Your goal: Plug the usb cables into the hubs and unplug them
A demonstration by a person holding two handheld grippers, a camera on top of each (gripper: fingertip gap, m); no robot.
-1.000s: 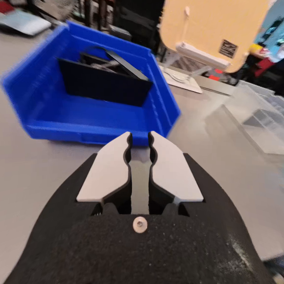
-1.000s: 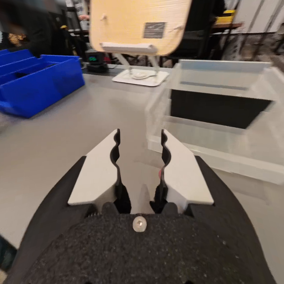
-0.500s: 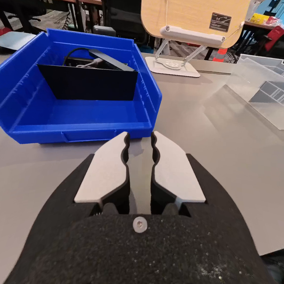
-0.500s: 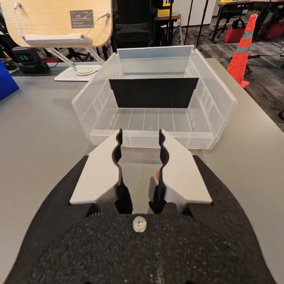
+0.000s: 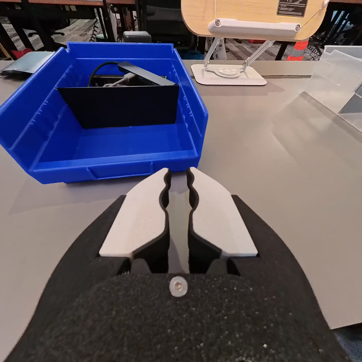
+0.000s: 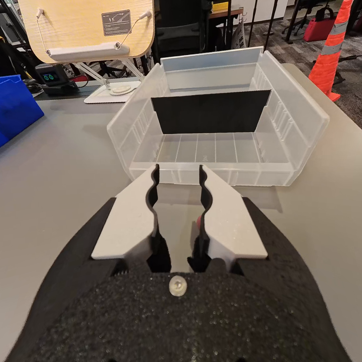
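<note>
The left tongs (image 5: pixel 177 172) hover low over the grey tabletop (image 5: pixel 274 166) with a narrow gap between the tips and nothing held; the right tongs (image 6: pixel 178 168) hover likewise, spread somewhat wider and also empty. Just past the left tips sits a blue bin (image 5: pixel 117 170), split crosswise by a black divider (image 5: pixel 121 105); its near compartment holds nothing; behind the divider a slim dark usb hub (image 5: pixel 147 75) leans tilted above the divider's top edge, with a grey cable (image 5: pixel 119 82) and a black cable (image 5: pixel 98 68) beside it, partly hidden. Just past the right tips sits a clear bin (image 6: pixel 305 141) with its own black divider (image 6: pixel 209 111); its near compartment is bare, and the far one cannot be judged. The two bins stand well apart. Farther back, near the table's far edge, a wooden stand (image 6: pixel 88 25) rises on a white base (image 5: pixel 229 75); beyond it stands an orange traffic cone (image 6: pixel 331 47) on the floor.
</note>
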